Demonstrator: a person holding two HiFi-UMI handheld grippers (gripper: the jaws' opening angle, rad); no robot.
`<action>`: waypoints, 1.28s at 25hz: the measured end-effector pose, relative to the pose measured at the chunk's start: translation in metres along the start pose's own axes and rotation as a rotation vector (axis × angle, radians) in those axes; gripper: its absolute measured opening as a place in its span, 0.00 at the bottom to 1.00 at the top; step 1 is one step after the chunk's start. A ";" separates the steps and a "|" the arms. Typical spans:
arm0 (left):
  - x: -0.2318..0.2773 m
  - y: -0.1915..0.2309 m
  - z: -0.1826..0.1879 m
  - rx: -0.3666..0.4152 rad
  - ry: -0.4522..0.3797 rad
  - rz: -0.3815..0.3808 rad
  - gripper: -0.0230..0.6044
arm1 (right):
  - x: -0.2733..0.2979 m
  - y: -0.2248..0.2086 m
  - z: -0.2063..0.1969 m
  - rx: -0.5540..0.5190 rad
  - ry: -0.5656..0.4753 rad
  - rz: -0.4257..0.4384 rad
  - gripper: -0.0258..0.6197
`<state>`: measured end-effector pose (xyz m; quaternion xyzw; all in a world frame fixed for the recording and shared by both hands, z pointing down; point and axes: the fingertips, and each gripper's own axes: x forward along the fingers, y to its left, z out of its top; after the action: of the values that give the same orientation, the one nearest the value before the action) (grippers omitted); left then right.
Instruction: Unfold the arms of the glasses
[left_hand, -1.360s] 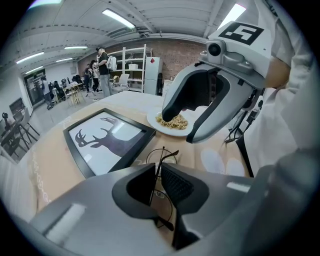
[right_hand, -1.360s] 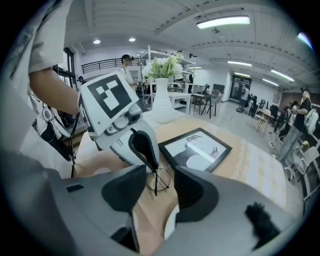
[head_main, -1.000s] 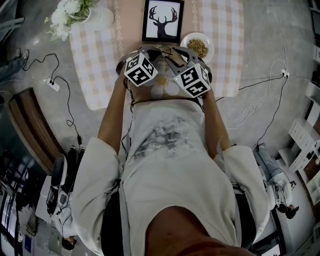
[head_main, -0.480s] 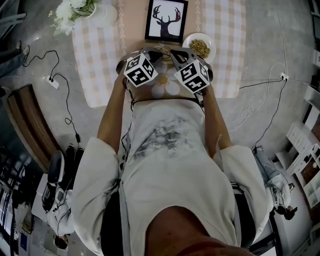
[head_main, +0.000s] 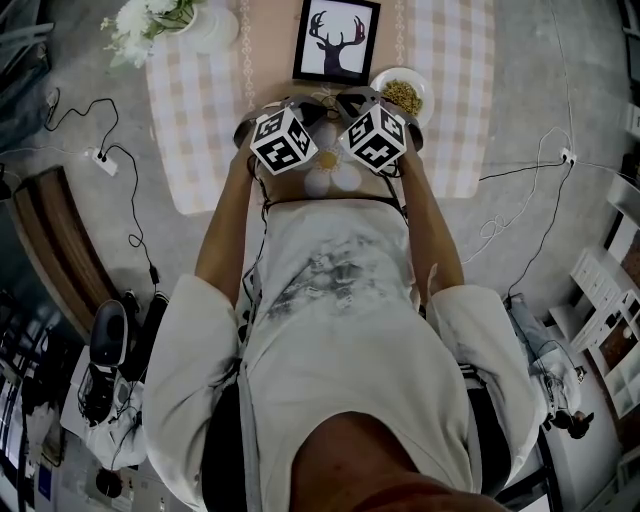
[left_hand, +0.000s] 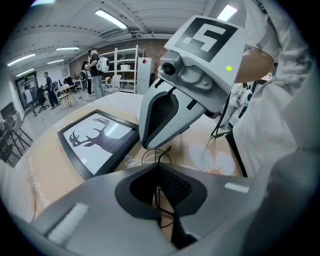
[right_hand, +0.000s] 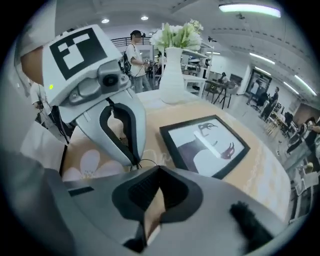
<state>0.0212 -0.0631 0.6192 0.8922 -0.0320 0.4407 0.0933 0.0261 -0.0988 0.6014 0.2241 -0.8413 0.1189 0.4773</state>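
The glasses (left_hand: 158, 155) are a thin dark wire frame over the flowered placemat (left_hand: 215, 160), just in front of the deer picture. My left gripper (left_hand: 159, 175) is shut on them, with the wire running up between its pads. My right gripper (left_hand: 150, 148) faces it tip to tip and its closed tips sit on the wire loop. In the right gripper view, my right gripper (right_hand: 158, 172) has its jaws together and the left gripper (right_hand: 136, 161) is just ahead with the glasses' wire (right_hand: 148, 163) at its tip. In the head view, both marker cubes sit side by side, and the left gripper (head_main: 316, 112) and right gripper (head_main: 338, 110) meet.
A framed deer picture (head_main: 336, 40) lies flat beyond the grippers. A bowl of nuts (head_main: 402, 95) stands right of it and a white vase of flowers (head_main: 195, 28) at the far left. The checked cloth (head_main: 200, 120) hangs at both sides. Cables trail on the floor.
My right gripper has moved in and down toward the left gripper until their tips meet, and its fingers have drawn together. The left gripper has stayed put.
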 end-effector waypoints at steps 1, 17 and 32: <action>0.000 0.000 0.000 0.001 0.000 -0.001 0.05 | 0.002 0.000 0.000 -0.001 0.005 0.006 0.07; -0.004 0.004 0.001 -0.001 -0.025 0.018 0.05 | 0.014 0.002 -0.007 -0.025 0.063 0.072 0.07; -0.018 -0.002 0.007 0.012 -0.066 0.046 0.05 | 0.014 0.001 -0.007 -0.006 0.053 0.062 0.07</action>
<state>0.0165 -0.0632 0.6005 0.9058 -0.0528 0.4134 0.0767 0.0245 -0.0985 0.6170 0.1931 -0.8352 0.1370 0.4963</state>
